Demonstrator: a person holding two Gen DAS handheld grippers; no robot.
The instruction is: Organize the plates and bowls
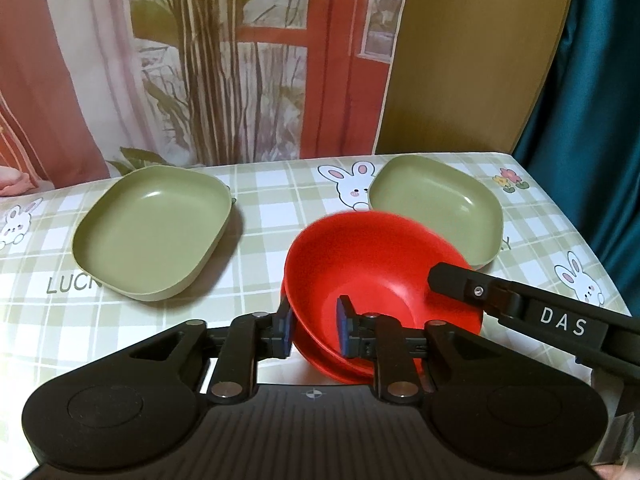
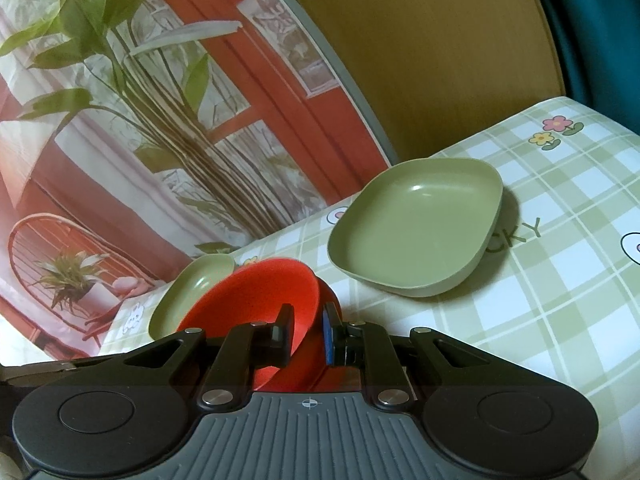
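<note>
Two red bowls (image 1: pixel 372 268) sit nested, one inside the other, near the table's front middle. My left gripper (image 1: pixel 316 330) is closed over the near rim, one pad outside and one inside. My right gripper (image 2: pixel 308 330) grips the rim of the red bowls (image 2: pixel 256 300) from the right side; its finger (image 1: pixel 460 280) shows in the left wrist view. One green square plate (image 1: pixel 154 232) lies at the left, another green plate (image 1: pixel 436 208) at the back right, partly hidden by the bowls. In the right wrist view they show as the near plate (image 2: pixel 416 232) and far plate (image 2: pixel 188 288).
The table has a green checked cloth with rabbits (image 1: pixel 352 184). A printed backdrop of plants and a red window (image 1: pixel 240 60) stands behind it. A brown panel (image 1: pixel 472 60) and teal curtain (image 1: pixel 592 120) are at the right. The table's right edge (image 1: pixel 576 232) is close.
</note>
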